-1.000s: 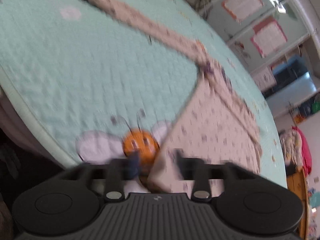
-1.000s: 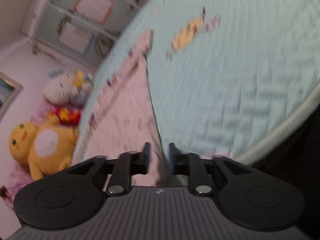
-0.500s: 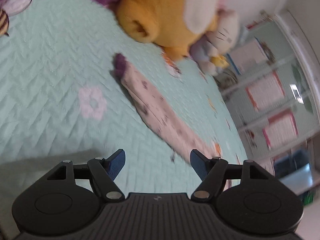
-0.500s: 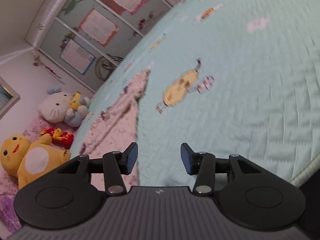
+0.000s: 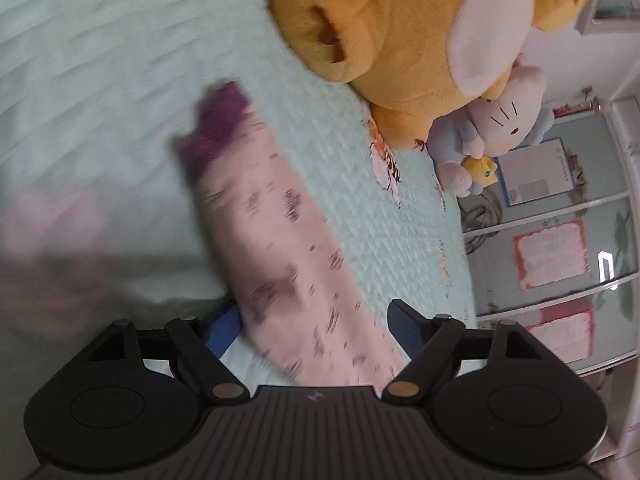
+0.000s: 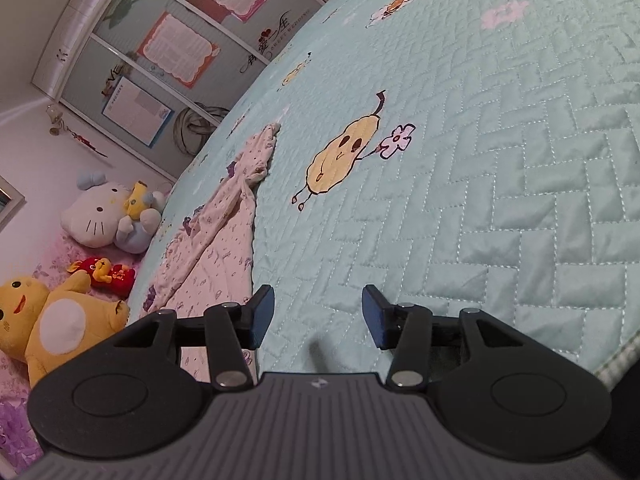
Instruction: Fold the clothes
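Observation:
A pale pink printed garment lies flat on the mint quilted bedspread (image 5: pixel 100 60). In the left wrist view its long sleeve (image 5: pixel 288 240), which ends in a purple cuff (image 5: pixel 220 120), runs back between the blue pads of my left gripper (image 5: pixel 314 328). The jaws stand wide and neither pad presses the cloth. In the right wrist view the garment's body (image 6: pixel 216 248) stretches away on the left. My right gripper (image 6: pixel 318 316) hangs open over bare bedspread (image 6: pixel 520 200) with nothing between its fingers. Its left finger (image 6: pixel 260 316) is at the garment's edge.
A big yellow plush toy (image 5: pixel 400 40) and a white cat plush (image 5: pixel 504 120) sit at the head of the bed just beyond the cuff. A wardrobe with pink-framed posters (image 6: pixel 180 48) stands behind. The bed's edge (image 6: pixel 616 360) curves at the lower right.
My left gripper swung from the garment's body to the sleeve, which now lies between its fingers. My right gripper's jaws opened wide off the garment's edge.

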Motion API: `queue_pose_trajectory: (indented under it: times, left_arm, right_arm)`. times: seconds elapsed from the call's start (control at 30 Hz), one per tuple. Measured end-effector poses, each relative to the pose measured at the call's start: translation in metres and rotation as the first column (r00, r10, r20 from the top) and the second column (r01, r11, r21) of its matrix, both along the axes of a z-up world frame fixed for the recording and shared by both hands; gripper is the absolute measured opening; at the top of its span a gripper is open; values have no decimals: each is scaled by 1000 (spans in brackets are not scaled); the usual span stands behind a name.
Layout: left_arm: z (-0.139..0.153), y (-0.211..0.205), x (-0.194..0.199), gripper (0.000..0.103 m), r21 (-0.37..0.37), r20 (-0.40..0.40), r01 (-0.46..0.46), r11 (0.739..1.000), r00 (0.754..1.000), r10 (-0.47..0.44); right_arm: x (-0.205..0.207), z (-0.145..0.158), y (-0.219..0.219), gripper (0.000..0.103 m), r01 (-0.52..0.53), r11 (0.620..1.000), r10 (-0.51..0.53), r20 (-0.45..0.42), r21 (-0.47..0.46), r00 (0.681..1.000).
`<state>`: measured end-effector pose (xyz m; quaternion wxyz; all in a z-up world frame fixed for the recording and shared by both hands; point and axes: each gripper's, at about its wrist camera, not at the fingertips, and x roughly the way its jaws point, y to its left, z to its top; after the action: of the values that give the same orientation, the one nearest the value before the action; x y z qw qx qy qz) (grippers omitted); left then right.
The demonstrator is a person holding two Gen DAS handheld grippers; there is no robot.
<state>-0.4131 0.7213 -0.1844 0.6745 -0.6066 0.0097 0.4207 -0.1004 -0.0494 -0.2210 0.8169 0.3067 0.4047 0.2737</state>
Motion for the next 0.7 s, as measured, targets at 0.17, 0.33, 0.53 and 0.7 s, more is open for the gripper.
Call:
queue_pose_trajectory:
  times: [0.17,0.33,0.53,0.7]
  left_arm:
    - [14,15,22,3,49,-122,29,998,992,-23]
    - [72,-17,56,2,300,-293,101,949,956,-10]
    - [150,-103,151,2,586,-435,337,737,898,-65]
    - [161,-212,264,2,631,-686,658,411,721,-99]
  right_arm:
    - [4,-3,2,51,10,1000,-10,0,9,1000]
    - [7,-7,-2,51,15,999,-14,-12,48,1000]
    - [9,-10,-9,51,19,995,-16,-32,102,999]
    - [10,-13,-16,51,23,988,-15,-56,152,998]
